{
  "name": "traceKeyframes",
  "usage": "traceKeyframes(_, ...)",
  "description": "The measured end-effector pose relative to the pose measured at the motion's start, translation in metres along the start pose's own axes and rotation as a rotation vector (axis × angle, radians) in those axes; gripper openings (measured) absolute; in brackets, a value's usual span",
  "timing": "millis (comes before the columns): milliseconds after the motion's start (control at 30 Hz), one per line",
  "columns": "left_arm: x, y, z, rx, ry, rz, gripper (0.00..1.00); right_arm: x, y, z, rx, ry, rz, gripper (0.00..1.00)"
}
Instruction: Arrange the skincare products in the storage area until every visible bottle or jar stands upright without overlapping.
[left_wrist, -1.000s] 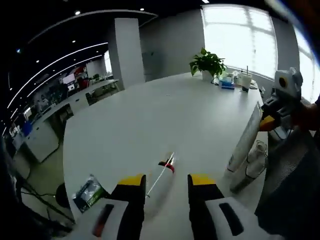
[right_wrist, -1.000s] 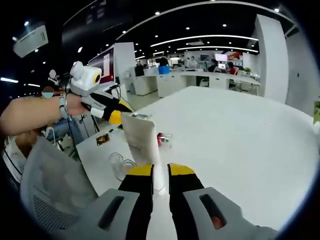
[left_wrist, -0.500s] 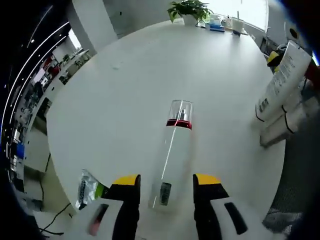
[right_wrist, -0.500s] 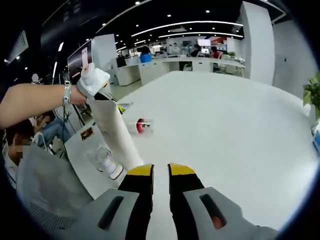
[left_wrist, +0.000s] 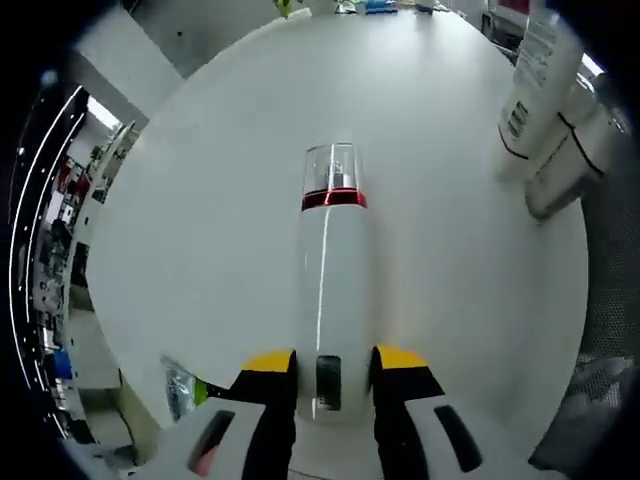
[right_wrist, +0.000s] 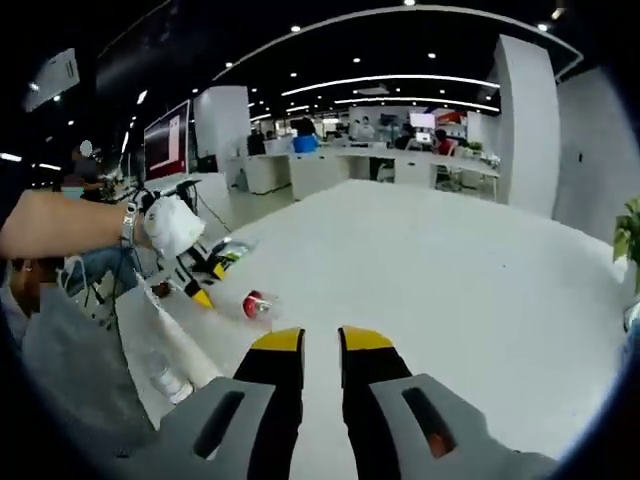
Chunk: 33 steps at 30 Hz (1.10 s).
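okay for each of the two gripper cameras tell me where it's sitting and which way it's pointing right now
Left gripper view: rides on the left gripper, pointing down at the white table; its jaws flank a lying white bottle.
Right gripper view: rides on the right gripper, looking level across the table into the office; its jaws nearly meet, and a forearm shows at left.
Shared: the table and the red-banded bottle.

in the left gripper view, a spray bottle (left_wrist: 329, 290) lies flat on the worktop (left_wrist: 200, 190), its base between the left gripper (left_wrist: 333, 365) jaws at 6 o'clock and its cap pointing to 12 o'clock. a tube (left_wrist: 538, 90) stands on its cap at 2 o'clock near the worktop edge, with a second tube (left_wrist: 575, 150) just beside it. a small packet (left_wrist: 180, 390) lies at 7 o'clock by the edge. in the right gripper view, the bottle (right_wrist: 258, 303) lies at 10 o'clock ahead of the right gripper (right_wrist: 320, 345), and the left gripper (right_wrist: 195, 280) sits just left of it.
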<state>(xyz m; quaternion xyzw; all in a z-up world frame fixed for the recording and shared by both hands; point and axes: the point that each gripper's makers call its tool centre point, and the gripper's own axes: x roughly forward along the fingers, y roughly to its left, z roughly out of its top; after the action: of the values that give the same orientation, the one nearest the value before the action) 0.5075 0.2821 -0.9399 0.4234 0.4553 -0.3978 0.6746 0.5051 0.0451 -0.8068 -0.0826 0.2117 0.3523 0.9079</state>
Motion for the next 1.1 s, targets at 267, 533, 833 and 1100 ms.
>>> traceKeyframes(267,-0.005,-0.029,0.007,0.036,-0.018,-0.019,0.28,0.065,0.043,-0.02,-0.077,0.053,0.409,0.26)
traceKeyframes(533,-0.006,-0.053,0.023,-0.008,-0.073,-0.043,0.28,0.097,0.077,-0.055,-0.086,0.172,0.632,0.34)
traceKeyframes(833,-0.005,-0.055,0.025,-0.041,-0.065,-0.034,0.28,0.107,0.083,-0.089,-0.167,0.265,0.682,0.31)
traceKeyframes(1100,-0.005,-0.056,0.025,-0.061,-0.064,-0.037,0.28,0.115,0.083,-0.09,-0.316,0.226,0.669,0.3)
